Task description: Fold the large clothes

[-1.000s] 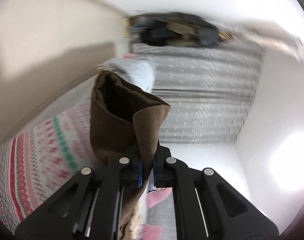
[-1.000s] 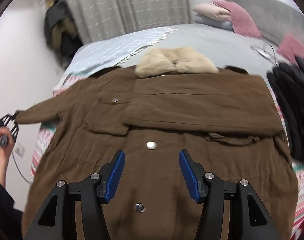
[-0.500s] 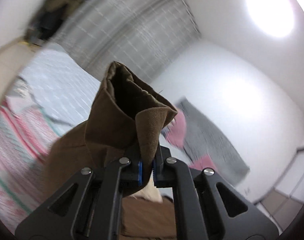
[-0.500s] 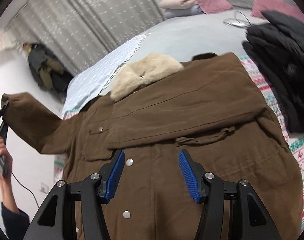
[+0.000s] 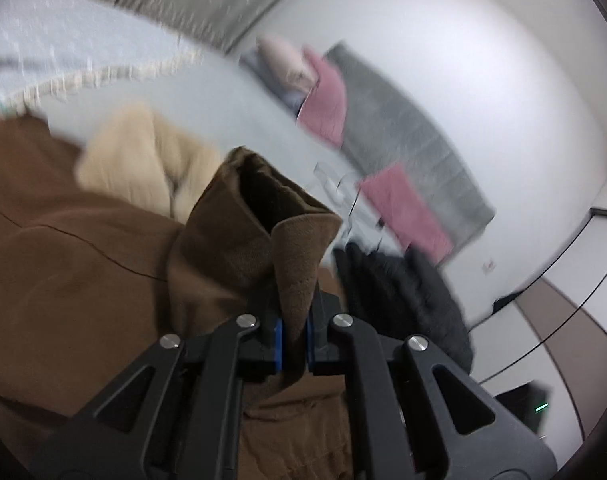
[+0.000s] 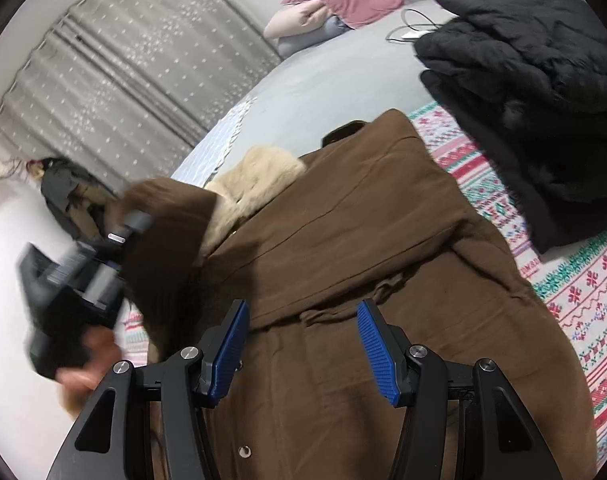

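A large brown coat (image 6: 343, 264) with a beige fur collar (image 6: 259, 176) lies spread over the bed. My left gripper (image 5: 292, 340) is shut on the cuff of the coat's sleeve (image 5: 259, 232), which stands up above the coat's body (image 5: 63, 264). In the right wrist view that sleeve (image 6: 163, 248) hangs over the coat's left side, with the left gripper (image 6: 75, 280) and a hand blurred beside it. My right gripper (image 6: 303, 344) hovers open above the coat's front, nothing between its blue pads (image 6: 373, 350).
A black puffy jacket (image 6: 535, 120) lies on the patterned blanket (image 6: 583, 280) to the right of the coat. Pink and grey pillows (image 6: 335, 4) sit at the bed's far end. A cable (image 6: 407, 32) lies on the grey sheet. Grey curtains (image 6: 135, 72) hang behind.
The left gripper has swung the sleeve from out beside the bed up and in over the coat's body. The right gripper has rolled and shifted over the coat, still open.
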Available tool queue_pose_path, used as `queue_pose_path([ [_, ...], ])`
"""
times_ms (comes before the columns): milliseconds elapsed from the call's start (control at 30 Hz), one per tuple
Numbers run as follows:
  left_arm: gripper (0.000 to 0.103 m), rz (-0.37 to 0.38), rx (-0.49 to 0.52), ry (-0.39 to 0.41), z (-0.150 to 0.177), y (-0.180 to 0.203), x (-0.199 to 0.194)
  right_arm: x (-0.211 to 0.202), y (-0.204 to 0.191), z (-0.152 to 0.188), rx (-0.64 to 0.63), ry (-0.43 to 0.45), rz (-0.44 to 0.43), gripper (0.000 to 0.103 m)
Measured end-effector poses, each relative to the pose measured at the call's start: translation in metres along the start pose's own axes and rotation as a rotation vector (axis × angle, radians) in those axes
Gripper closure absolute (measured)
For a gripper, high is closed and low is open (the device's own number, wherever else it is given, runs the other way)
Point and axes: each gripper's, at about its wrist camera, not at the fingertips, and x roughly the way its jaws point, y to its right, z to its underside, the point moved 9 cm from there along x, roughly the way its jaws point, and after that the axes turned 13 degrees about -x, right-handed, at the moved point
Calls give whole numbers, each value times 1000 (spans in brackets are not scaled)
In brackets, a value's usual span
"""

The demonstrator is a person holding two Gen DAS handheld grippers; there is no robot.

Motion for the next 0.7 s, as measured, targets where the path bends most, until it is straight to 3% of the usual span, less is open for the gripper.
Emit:
queue_pose_path([
  [100, 91, -78, 15, -84, 29, -24, 25, -1, 9, 0, 32, -10, -5, 46],
  [200, 84, -99, 40, -119, 45, -27, 28, 1, 10, 1, 32, -28, -5, 46],
  [267, 66, -93, 75, -129, 46, -22, 25, 3, 7, 2, 17, -38, -2, 46],
  [300, 51, -93, 105, -125, 47, -15, 21, 4, 7, 2, 9, -42, 4, 46],
  [333, 45, -90, 127, -115, 48, -9, 19, 4, 7, 2, 4, -44, 12, 46],
  [433, 43, -65, 190, -97, 48, 10, 13, 2, 13, 1, 18, -34, 32, 46],
  [500, 43, -67, 205, -120, 51, 13, 30, 1, 18, 0, 43, -26, 27, 46],
  [700, 43, -229, 156, -231, 66, -32, 94, 0, 27, 0, 74, -26, 31, 46],
])
